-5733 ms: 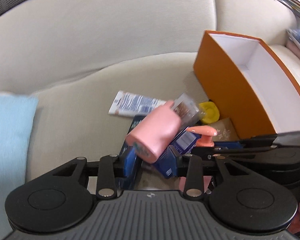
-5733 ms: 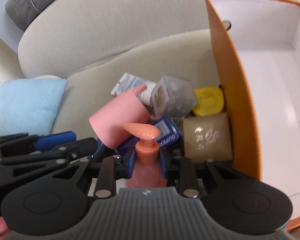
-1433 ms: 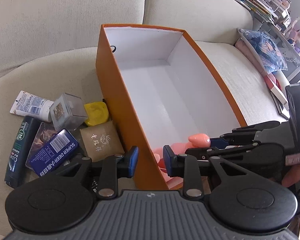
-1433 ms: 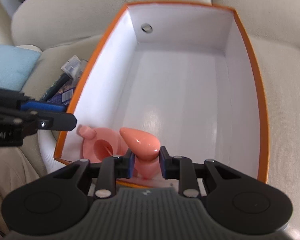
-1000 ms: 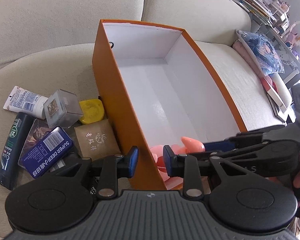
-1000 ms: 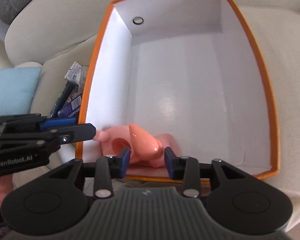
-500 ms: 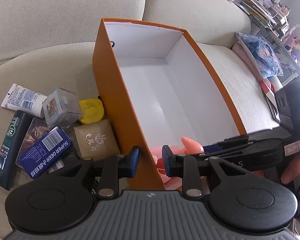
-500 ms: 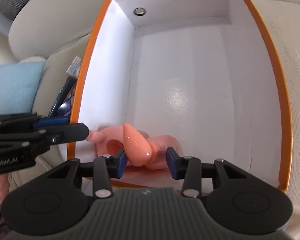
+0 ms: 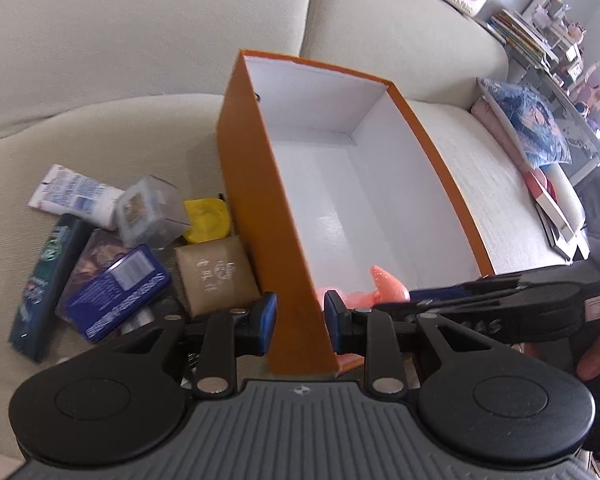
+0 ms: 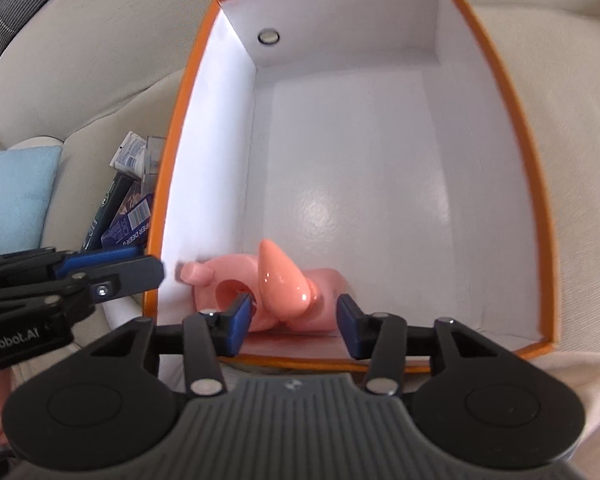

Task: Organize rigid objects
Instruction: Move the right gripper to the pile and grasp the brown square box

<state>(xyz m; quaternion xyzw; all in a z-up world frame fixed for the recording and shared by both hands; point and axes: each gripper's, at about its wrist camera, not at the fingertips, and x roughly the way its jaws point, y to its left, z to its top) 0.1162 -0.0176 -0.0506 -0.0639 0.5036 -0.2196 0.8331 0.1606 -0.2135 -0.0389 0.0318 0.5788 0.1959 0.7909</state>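
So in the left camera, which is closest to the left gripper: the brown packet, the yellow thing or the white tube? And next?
From the left gripper:
1. Brown packet, just ahead, left of the orange box.
2. Yellow thing, behind the packet.
3. White tube, farthest, far left.

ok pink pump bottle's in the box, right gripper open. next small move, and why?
Probably lift the right gripper up and back out of the orange box. Its jaws stand open on either side of the pink pump bottle, which lies on the box floor, so that item looks placed. The blue tin and the rest still lie on the sofa outside.
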